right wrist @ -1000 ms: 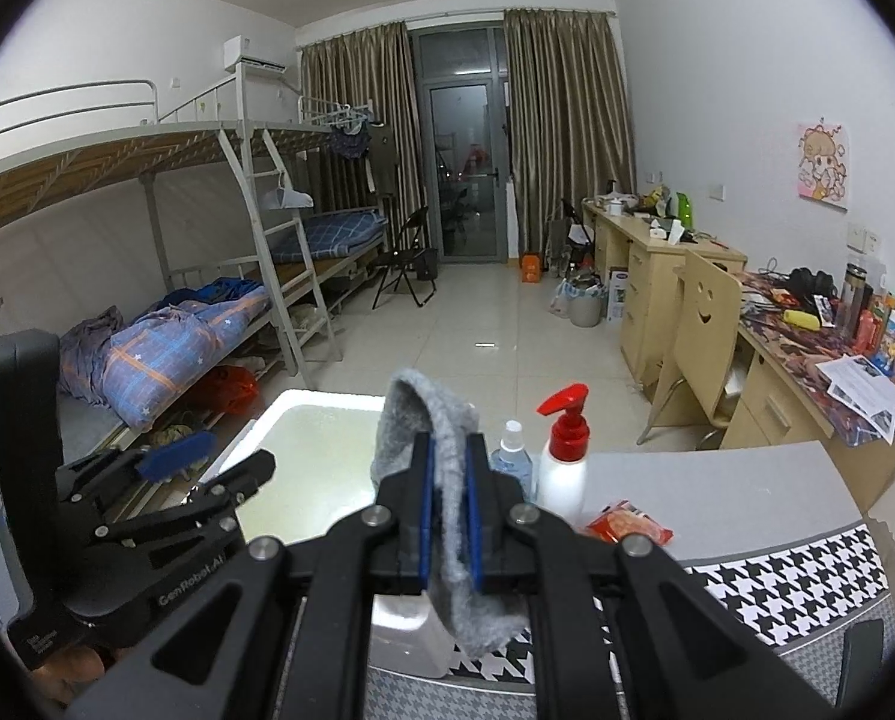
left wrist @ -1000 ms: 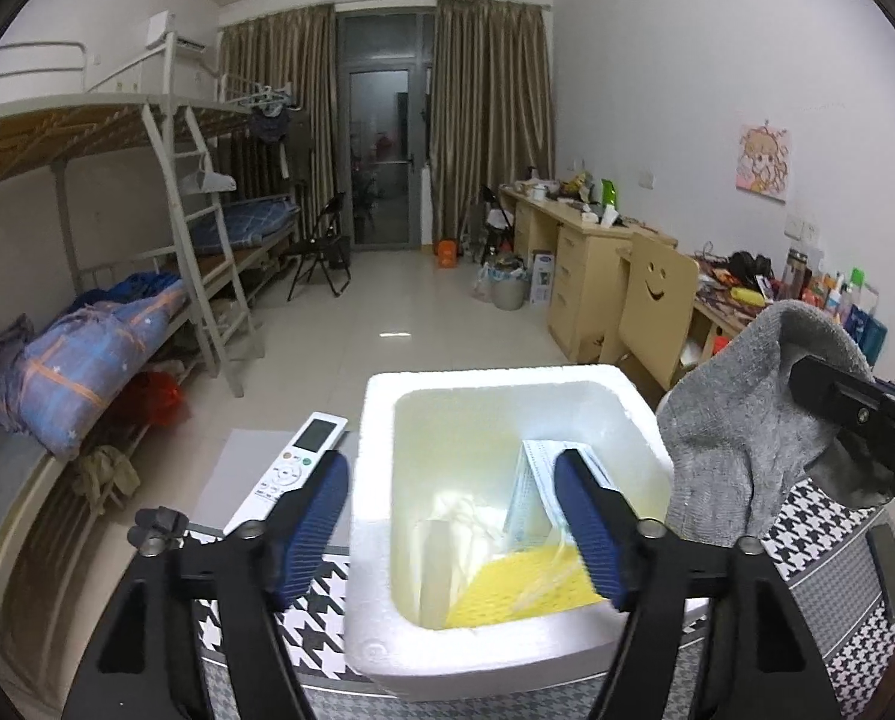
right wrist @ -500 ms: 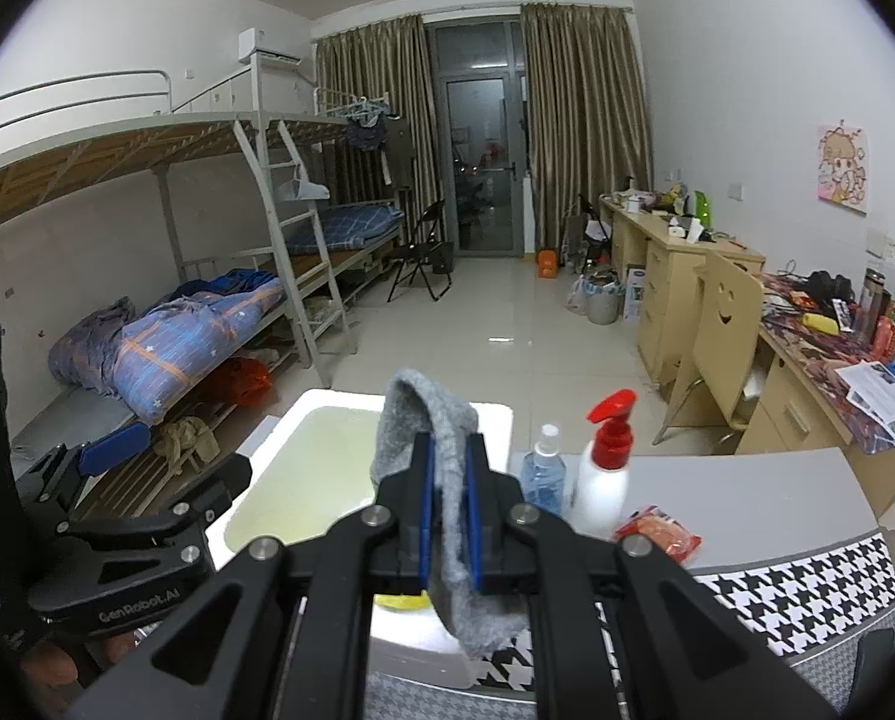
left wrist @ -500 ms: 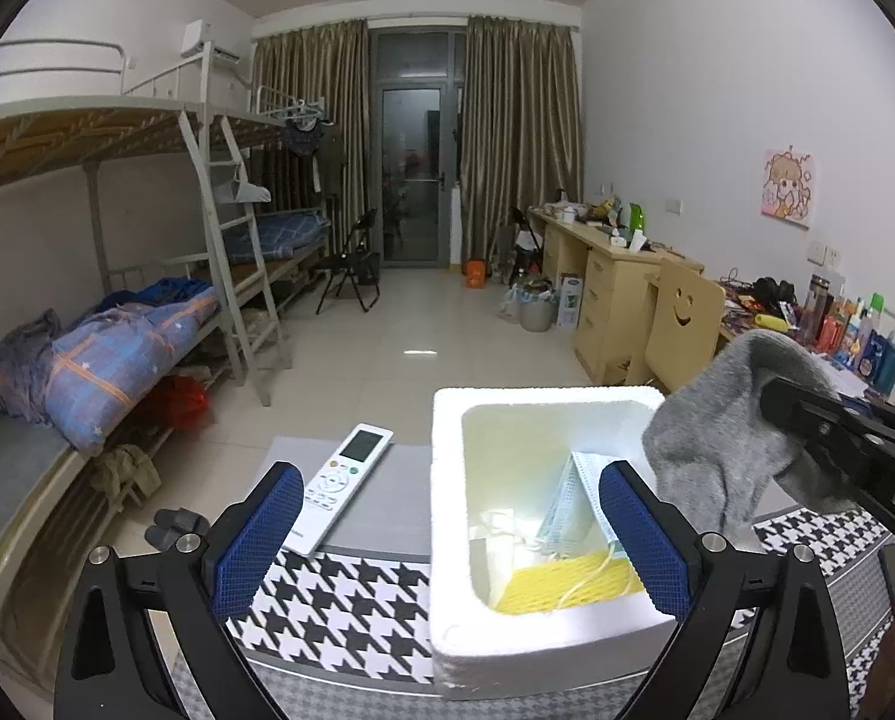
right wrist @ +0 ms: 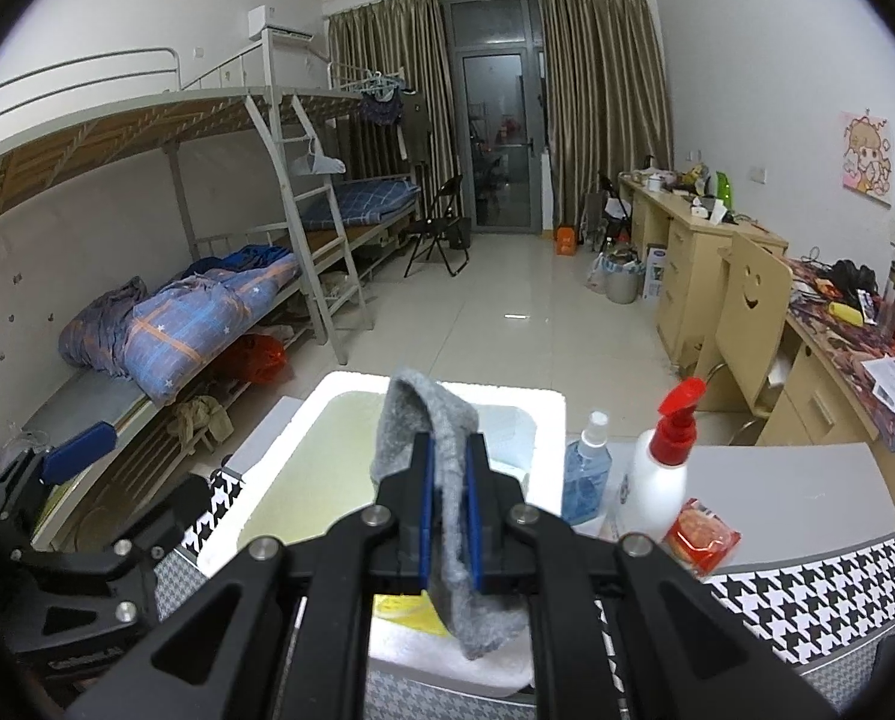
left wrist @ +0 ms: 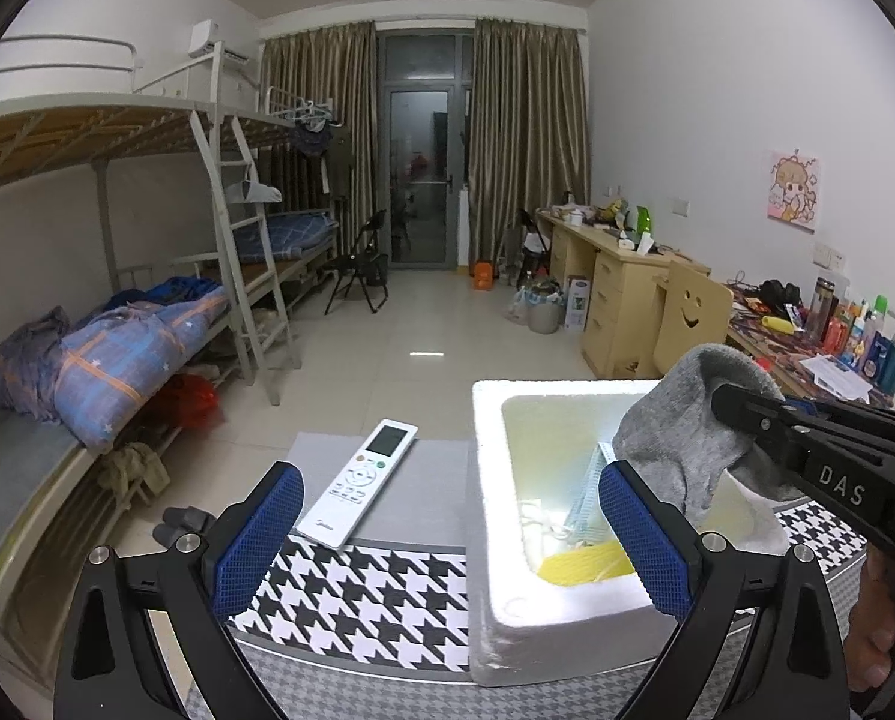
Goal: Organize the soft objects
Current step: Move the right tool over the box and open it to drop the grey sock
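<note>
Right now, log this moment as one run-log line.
right gripper: shut on grey sock | sock: above white foam box | left gripper: open, empty

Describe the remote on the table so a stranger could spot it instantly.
Start at the big white foam box on the houndstooth-patterned table. Just left of the box, on the plain grey strip, lies a slim white remote control. It is the only flat, button-covered bar with a small screen there; the bottles stand on the box's other side.

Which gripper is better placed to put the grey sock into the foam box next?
Right. The right gripper is shut on the grey sock above the foam box; the left gripper is open and empty.
</note>
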Available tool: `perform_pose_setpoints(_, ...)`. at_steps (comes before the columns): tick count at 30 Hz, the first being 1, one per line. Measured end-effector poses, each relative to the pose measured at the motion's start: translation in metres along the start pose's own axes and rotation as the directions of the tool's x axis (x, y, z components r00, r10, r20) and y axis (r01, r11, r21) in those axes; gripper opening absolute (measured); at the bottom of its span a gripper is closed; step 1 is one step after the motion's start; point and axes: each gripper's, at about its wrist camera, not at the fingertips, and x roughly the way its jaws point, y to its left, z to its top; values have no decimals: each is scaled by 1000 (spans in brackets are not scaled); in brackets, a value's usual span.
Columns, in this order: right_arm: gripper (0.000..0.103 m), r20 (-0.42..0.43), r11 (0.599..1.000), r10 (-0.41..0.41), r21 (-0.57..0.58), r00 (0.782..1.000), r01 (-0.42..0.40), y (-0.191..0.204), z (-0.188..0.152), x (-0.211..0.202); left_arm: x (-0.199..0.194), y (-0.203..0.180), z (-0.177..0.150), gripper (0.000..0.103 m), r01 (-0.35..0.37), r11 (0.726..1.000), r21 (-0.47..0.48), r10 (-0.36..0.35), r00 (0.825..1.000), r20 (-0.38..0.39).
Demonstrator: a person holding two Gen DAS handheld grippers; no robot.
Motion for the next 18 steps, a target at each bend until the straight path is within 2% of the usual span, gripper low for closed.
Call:
perform_pose_setpoints(10, 14, -30, 999, -15, -46, 999, 13, 11, 2, 15, -1, 8, -2, 99, -8, 1000, -4, 8, 1000, -5)
perform_pose_setpoints(12, 26, -50, 996, -29, -80, 998, 25, 16, -1, 21, -1, 9, -2, 99, -6, 1000, -4, 6, 1000, -6)
perform_pose_setpoints(15, 65, -57, 995, -41, -89, 998, 36, 17, -4, 22, -1, 10, -2, 99, -6, 1000, -4, 6, 1000, -4)
perform_pose_setpoints(16, 69, -61, 995, -41, -96, 997, 35, 18, -5, 22, -1, 10, -2, 99, -6, 1000, -6, 6, 1000, -3)
perform_pose_setpoints(18, 71, -57, 995, -36, -99, 998, 30, 18, -6, 18, -1, 10, -2, 99, -2, 1000, -5, 2, 1000, -7)
